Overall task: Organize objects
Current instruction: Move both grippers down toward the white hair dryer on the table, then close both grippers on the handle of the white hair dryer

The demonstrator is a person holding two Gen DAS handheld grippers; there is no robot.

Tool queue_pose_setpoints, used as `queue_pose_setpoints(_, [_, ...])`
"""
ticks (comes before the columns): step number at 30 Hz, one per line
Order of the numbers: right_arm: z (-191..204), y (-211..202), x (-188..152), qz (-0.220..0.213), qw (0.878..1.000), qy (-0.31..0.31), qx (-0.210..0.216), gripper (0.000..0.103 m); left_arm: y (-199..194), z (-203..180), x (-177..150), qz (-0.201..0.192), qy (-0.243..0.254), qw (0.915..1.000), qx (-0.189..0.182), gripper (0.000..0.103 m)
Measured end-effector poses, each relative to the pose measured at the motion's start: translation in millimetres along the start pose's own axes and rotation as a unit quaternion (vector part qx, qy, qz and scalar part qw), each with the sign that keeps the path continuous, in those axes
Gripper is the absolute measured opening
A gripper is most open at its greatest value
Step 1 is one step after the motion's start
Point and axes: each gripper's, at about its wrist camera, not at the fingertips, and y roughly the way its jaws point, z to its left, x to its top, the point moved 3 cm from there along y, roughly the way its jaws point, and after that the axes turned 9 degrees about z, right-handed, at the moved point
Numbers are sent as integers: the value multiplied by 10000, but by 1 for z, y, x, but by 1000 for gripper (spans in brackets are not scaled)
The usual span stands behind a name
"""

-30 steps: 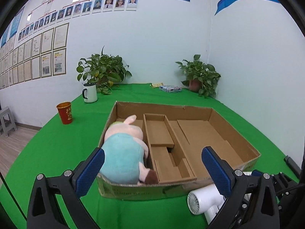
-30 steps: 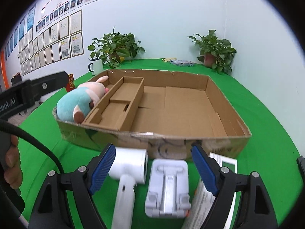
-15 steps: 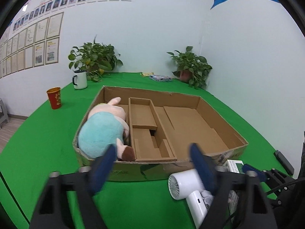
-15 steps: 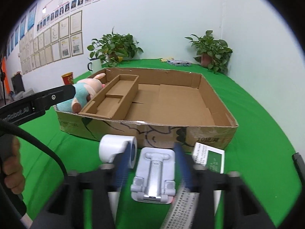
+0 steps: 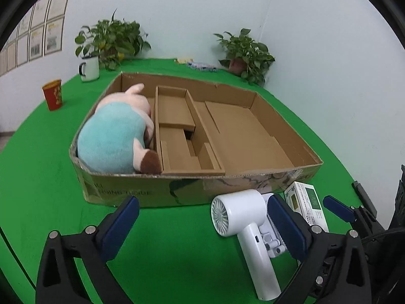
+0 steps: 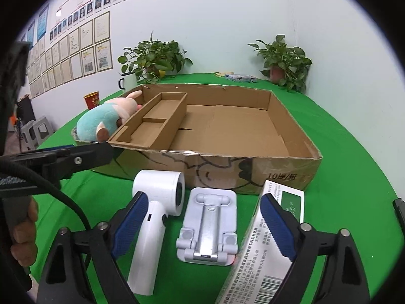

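While both jaws are opening:
Left gripper [image 5: 202, 221]: released, above green surface [image 5: 43, 172].
Right gripper [image 6: 203, 219]: released, straddling phone stand [image 6: 208, 224].
Plush pig [image 5: 116, 134]: in cardboard box [image 5: 177, 190].

Far beyond the jaws, two potted plants [image 5: 111, 39] [image 5: 244, 53] are seen against the white wall, a white mug [image 5: 89, 69] and a red cup [image 5: 53, 94] are set up-left of them on the green tablecloth [image 5: 38, 177], and framed papers [image 6: 76, 50] are hung left.
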Motion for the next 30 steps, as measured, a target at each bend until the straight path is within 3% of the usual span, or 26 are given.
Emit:
queue_pose_setpoints(4, [3, -8, -3, -180, 9996, -121, 173, 95, 4, 2, -5, 153, -82, 9992, -370, 102])
queue_pose_setpoints(7, [13, -16, -13, -224, 9963, -450, 697, 95, 5, 0, -12, 378, -121, 9965, -730, 102])
queue_pose_setpoints(10, [28, -16, -32, 92, 9883, -733, 1338, 95, 15, -2, -22, 815, -142, 9868, -1389, 101])
queue_pose_setpoints(11, [33, -16, -38, 156, 9862, -820, 1429, 95, 22, -3, -27, 1014, -181, 9803, -1684, 101])
queue_pose_setpoints(15, [43, -8, -52, 440, 9842, -841, 1495, 94, 45, -8, -37, 1520, -127, 9634, -2206, 88])
queue_pose_setpoints(17, [42, -7, -51, 477, 9837, -801, 1535, 88, 57, -10, -38, 1755, -148, 9552, -2379, 81])
queue_pose_setpoints(20, [45, -3, -49, 555, 9843, -868, 1432, 71, 71, -9, -37, 1941, -264, 9439, -2660, 75])
queue_pose_setpoints(23, [46, 6, -46, 680, 9837, -839, 1439, 56, 82, -6, -30, 2004, -343, 9400, -2738, 72])
queue_pose_setpoints(27, [45, 18, -40, 857, 9873, -780, 1090, 32, 96, -1, -26, 2138, -408, 9370, -2732, 59])
queue_pose_setpoints(30, [45, 17, -41, 851, 9878, -790, 1035, 29, 100, -2, -27, 2190, -285, 9386, -2651, 53])
